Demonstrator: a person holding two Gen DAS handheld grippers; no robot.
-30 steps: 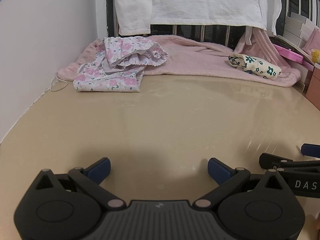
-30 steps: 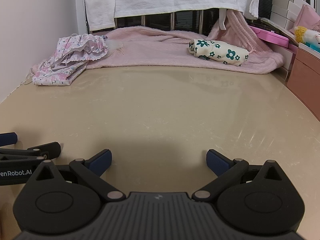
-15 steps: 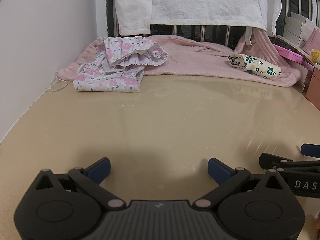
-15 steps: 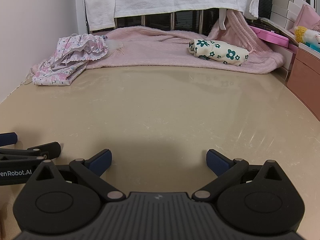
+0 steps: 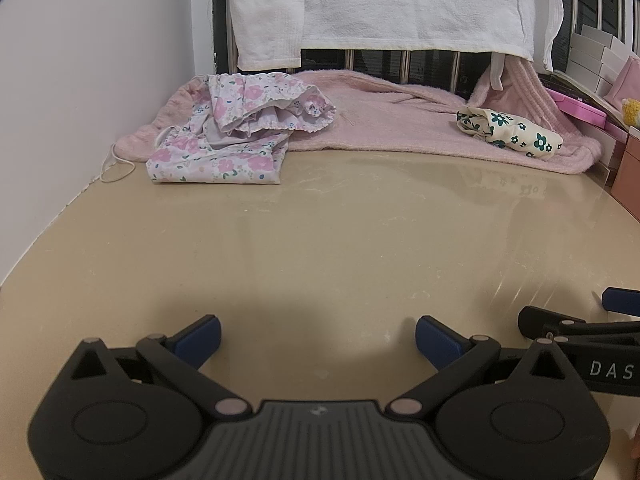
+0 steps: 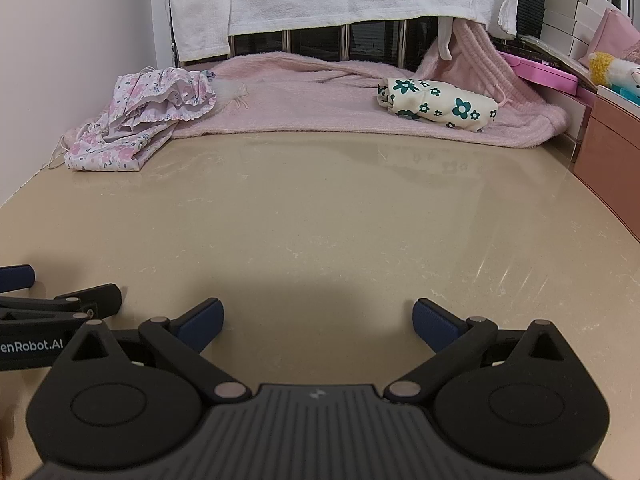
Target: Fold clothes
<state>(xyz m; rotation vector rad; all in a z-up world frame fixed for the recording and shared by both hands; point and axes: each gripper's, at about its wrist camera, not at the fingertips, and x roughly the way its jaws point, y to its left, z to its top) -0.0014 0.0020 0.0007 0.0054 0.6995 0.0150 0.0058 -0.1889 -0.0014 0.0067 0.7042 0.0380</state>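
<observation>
Folding hasn't really kicked off yet as far as I can tell, at least not on the pink-flowered garment (image 5: 224, 148). From the left wrist view it sits crumpled at about 11 o'clock, far side of the beige counter (image 5: 320, 240), half on the counter and half on the pink blanket (image 5: 400, 132) spread along the back. It's a thin, ruffly piece with a scalloped hem, bunched up in loose layers, so I'd guess it needs spreading flat before any fold will hold. The cream bundle with dark green flowers (image 6: 436, 104) over at 1 o'clock from the right wrist view looks rolled or folded already, resting on the blanket, so that one may be done, can't say for sure. Left gripper (image 5: 318, 338) and right gripper (image 6: 316, 324) both sit low at the near edge of the counter, side by side, jaws spread wide with nothing between them, well apart from either garment. A white towel (image 5: 400, 4) hangs on the railing behind everything.
</observation>
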